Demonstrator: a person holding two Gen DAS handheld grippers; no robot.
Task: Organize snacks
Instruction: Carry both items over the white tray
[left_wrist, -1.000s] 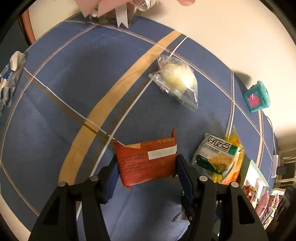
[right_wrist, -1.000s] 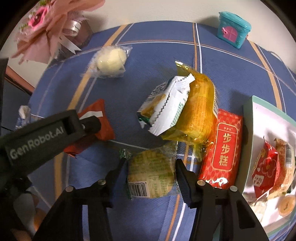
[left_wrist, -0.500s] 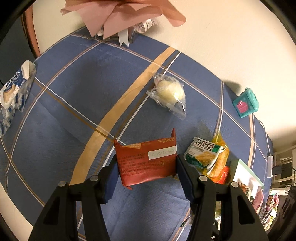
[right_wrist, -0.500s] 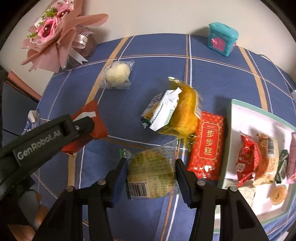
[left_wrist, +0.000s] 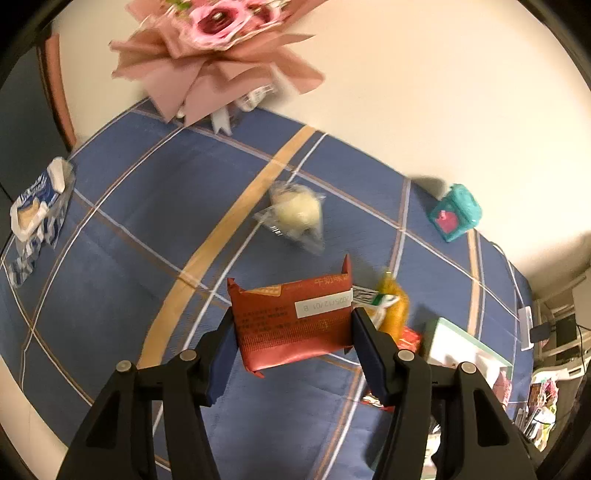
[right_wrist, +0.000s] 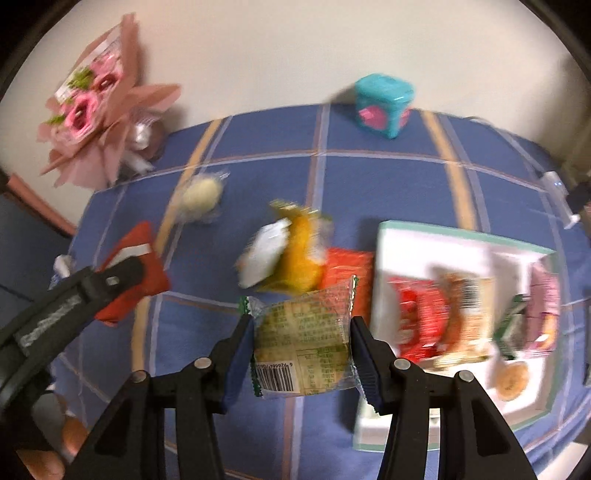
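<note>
Gripping a red snack pack, the left tool could drop it short of the white tray; the right tool pinches a slippery clear cookie pack.

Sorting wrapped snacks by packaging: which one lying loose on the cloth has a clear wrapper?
The round pale bun in clear plastic, alone near the tan stripe; the other loose packets are opaque or coloured.

Right wrist view motion-blurred; tray snacks' print unreadable.
</note>
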